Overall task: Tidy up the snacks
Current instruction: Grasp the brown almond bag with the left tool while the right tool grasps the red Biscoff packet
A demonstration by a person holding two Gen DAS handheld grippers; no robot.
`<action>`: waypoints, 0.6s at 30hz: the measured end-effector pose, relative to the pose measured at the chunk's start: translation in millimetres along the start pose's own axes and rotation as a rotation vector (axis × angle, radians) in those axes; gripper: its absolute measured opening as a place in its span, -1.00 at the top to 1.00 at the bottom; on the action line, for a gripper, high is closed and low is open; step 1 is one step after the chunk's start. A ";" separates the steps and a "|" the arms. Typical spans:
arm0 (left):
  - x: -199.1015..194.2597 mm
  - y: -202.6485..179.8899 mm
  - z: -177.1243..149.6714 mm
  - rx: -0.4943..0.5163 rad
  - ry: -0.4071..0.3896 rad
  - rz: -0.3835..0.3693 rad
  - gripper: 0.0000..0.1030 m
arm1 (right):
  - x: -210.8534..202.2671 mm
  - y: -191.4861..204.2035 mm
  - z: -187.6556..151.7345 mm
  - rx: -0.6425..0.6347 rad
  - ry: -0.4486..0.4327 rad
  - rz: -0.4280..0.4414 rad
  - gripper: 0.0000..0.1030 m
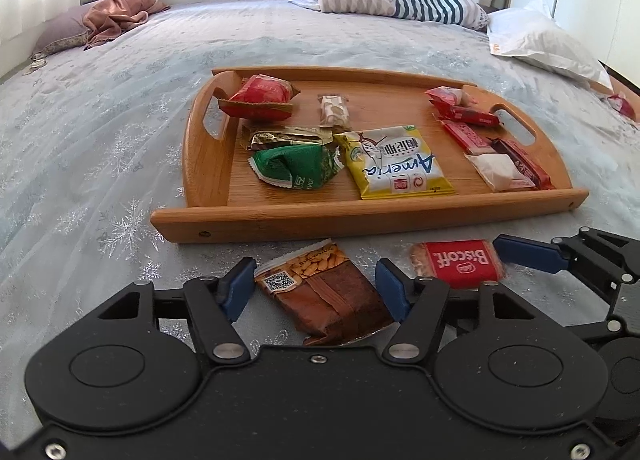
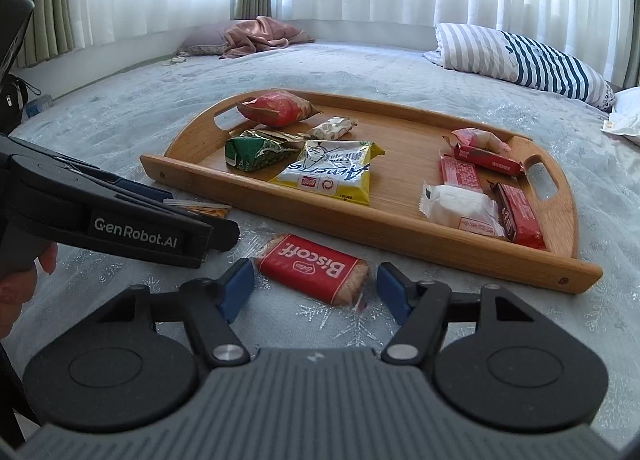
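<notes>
From the left wrist, the left tongs (image 1: 316,290) stand spread on either side of the peanut bar (image 1: 324,296), which lies flat on the bed (image 1: 100,164) just near of the tray (image 1: 360,216); the pads do not yet touch it. It looks light, a soft crinkly foil over a firmer slab, likely slippery at the flat faces, so the long edges across the middle seem the best hold. To its right lies the Biscoff (image 1: 456,262), with the right tongs (image 1: 532,256) beside it. From the right wrist, the right tongs (image 2: 316,290) are also spread, straddling the Biscoff (image 2: 314,268) on the bed near the tray (image 2: 400,236). It is a small, light packet, probably brittle inside, so a gentle pinch on the long sides would suit.
</notes>
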State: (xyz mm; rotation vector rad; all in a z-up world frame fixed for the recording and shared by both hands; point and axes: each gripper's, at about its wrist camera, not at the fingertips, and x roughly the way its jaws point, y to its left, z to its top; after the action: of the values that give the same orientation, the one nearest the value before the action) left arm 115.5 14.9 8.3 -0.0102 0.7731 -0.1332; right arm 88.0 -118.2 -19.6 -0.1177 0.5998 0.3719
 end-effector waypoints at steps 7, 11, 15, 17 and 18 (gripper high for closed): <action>-6.6 2.9 0.0 -0.029 0.002 -0.031 -0.11 | -6.8 -0.4 -2.3 0.014 -0.020 -0.018 -0.03; -11.8 3.0 -1.1 -0.033 0.003 -0.045 -0.11 | -12.3 -2.0 -4.4 0.029 -0.032 -0.021 0.08; -16.9 2.2 -1.3 -0.032 -0.003 -0.050 -0.10 | -17.7 -3.5 -4.8 0.030 -0.038 -0.025 0.25; -19.4 2.3 -1.0 -0.033 -0.008 -0.054 -0.10 | -20.4 -3.4 -4.7 0.027 -0.039 -0.028 0.39; -20.7 2.3 -0.8 -0.034 -0.011 -0.055 -0.10 | -20.8 -3.4 -4.5 0.025 -0.038 -0.029 0.45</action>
State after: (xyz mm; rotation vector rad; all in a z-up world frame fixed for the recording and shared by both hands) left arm 100.6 19.7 22.0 -0.0640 0.7644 -0.1719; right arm 71.0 -128.7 -11.3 -0.0949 0.5648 0.3379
